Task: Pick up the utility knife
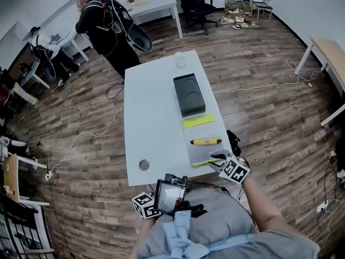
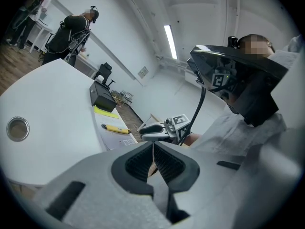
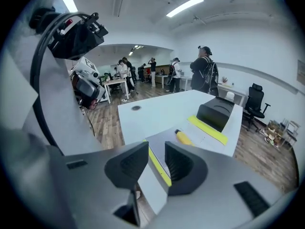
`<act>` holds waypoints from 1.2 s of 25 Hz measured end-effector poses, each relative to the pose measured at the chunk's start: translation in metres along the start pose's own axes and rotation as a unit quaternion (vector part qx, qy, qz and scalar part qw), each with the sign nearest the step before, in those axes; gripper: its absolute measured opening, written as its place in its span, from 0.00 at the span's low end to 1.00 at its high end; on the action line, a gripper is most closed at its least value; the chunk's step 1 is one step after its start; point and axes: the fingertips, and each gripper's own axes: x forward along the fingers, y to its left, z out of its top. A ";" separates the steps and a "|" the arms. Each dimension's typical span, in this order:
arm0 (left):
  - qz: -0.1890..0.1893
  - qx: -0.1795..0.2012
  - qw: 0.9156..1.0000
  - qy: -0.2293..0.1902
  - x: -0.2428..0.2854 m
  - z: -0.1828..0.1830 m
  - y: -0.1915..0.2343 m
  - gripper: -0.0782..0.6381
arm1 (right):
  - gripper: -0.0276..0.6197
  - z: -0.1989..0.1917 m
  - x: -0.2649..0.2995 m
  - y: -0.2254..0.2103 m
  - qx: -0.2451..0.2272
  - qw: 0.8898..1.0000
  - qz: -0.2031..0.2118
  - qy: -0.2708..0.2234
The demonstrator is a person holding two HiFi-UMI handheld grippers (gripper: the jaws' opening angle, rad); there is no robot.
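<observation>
The yellow utility knife (image 1: 206, 141) lies on a grey mat (image 1: 200, 150) near the right front of the white table (image 1: 151, 117); it also shows in the left gripper view (image 2: 116, 129) and the right gripper view (image 3: 183, 137). My right gripper (image 1: 215, 157) hovers at the table's front right corner, just short of the knife, jaws open and empty (image 3: 156, 163). My left gripper (image 1: 190, 206) is held low against my body, off the table, jaws shut on nothing (image 2: 153, 157). It looks across at the right gripper (image 2: 157, 130).
A black box (image 1: 188, 93) stands behind the knife, with a yellow strip (image 1: 198, 121) between them and another yellow strip (image 1: 204, 162) at the mat's near edge. A cable hole (image 1: 144, 164) sits at the front left. A person (image 1: 102, 23) stands beyond the table.
</observation>
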 end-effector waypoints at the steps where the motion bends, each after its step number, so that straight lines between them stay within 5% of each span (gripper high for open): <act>1: 0.000 0.000 1.000 0.001 0.000 0.000 0.000 0.13 | 0.17 0.000 0.000 -0.003 -0.010 1.000 -0.001 0.005; 20: 0.023 -0.014 1.000 0.007 -0.010 -0.006 0.008 0.13 | 0.20 -0.007 0.027 -0.045 -0.151 0.983 -0.003 0.100; 30: 0.038 -0.022 0.999 0.008 -0.015 -0.005 0.017 0.13 | 0.23 -0.015 0.049 -0.067 -0.179 0.975 -0.004 0.133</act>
